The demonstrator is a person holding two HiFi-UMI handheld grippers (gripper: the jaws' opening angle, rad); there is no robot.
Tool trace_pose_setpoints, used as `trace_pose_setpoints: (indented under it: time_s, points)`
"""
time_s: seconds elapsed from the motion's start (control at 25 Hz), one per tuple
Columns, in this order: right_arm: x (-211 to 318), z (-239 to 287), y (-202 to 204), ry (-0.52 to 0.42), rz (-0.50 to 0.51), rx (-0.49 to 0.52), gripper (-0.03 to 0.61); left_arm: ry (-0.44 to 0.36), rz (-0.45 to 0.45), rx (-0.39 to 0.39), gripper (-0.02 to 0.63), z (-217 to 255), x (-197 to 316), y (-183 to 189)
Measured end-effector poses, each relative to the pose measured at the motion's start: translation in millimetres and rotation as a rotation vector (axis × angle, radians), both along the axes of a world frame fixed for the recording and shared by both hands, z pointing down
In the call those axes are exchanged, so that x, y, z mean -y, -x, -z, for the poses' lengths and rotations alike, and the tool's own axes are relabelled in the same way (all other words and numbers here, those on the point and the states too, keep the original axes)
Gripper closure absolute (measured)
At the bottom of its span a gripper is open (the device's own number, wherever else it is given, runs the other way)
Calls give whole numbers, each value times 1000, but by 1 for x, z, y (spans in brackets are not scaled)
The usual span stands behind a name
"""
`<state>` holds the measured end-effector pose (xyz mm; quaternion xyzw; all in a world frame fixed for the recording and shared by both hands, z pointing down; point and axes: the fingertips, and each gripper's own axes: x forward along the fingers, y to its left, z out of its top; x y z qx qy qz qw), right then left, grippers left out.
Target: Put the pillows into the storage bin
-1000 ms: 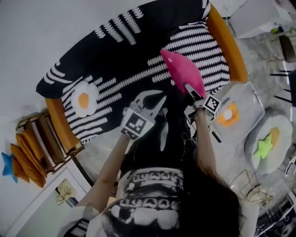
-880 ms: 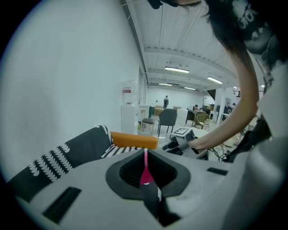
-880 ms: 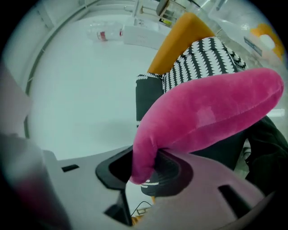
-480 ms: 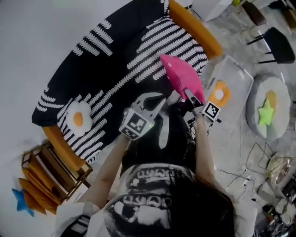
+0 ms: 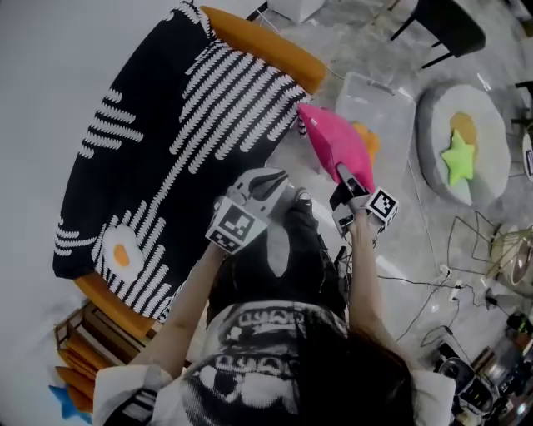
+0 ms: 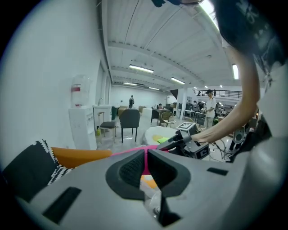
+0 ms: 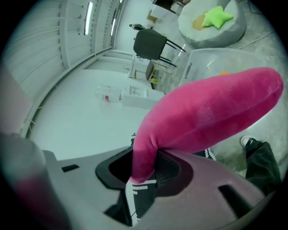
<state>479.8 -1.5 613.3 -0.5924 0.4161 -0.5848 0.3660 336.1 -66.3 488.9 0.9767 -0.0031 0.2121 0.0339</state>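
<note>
A pink pillow (image 5: 336, 143) hangs in the air past the sofa's end, right beside the clear storage bin (image 5: 391, 93). My right gripper (image 5: 343, 179) is shut on its near corner, and the pillow (image 7: 207, 114) fills the right gripper view above the jaws (image 7: 148, 167). An orange pillow (image 5: 369, 138) lies in the bin. My left gripper (image 5: 265, 181) hovers left of the pink pillow, jaws (image 6: 146, 155) nearly together with nothing between them. A fried-egg pillow (image 5: 122, 252) lies on the striped sofa throw (image 5: 166, 141).
The sofa's orange arm (image 5: 262, 42) borders the bin. A round grey cushion (image 5: 487, 162) with a green star pillow (image 5: 459, 156) lies on the floor at right. Cables (image 5: 420, 287) and a wire stand (image 5: 491, 245) are nearby. A dark chair (image 5: 445, 25) stands beyond.
Both grippers have swung away from over the sofa toward the bin, carrying the pink pillow along. The pillow now hangs beside the bin instead of above the striped throw.
</note>
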Motion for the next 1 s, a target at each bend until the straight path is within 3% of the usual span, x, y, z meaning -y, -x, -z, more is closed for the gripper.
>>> trace_pose_setpoints:
  time_s: [0.24,0.44,0.56,0.6,0.72,1.0]
  points:
    - [-47,-21,-126,74,-26,-15,454,34,-26,41,597,-13,-41,-101]
    - [-38,-42,-218,75,0,-114,450,21,-41,69,597,-17,-54,-157]
    - [-26,-61,-259,108,19,-262,350,6,-39,77,597,-16,-48,-176]
    - [-21,-65,-265,118,48,-321,293,1,-35,80,597,-16,-45,-180]
    - [-3,-60,-262,97,151,-445,299,-10,-11,84,597,-15,-36,-187]
    - [27,-43,-209,37,351,-510,328,-20,74,104,597,-15,-20,-161]
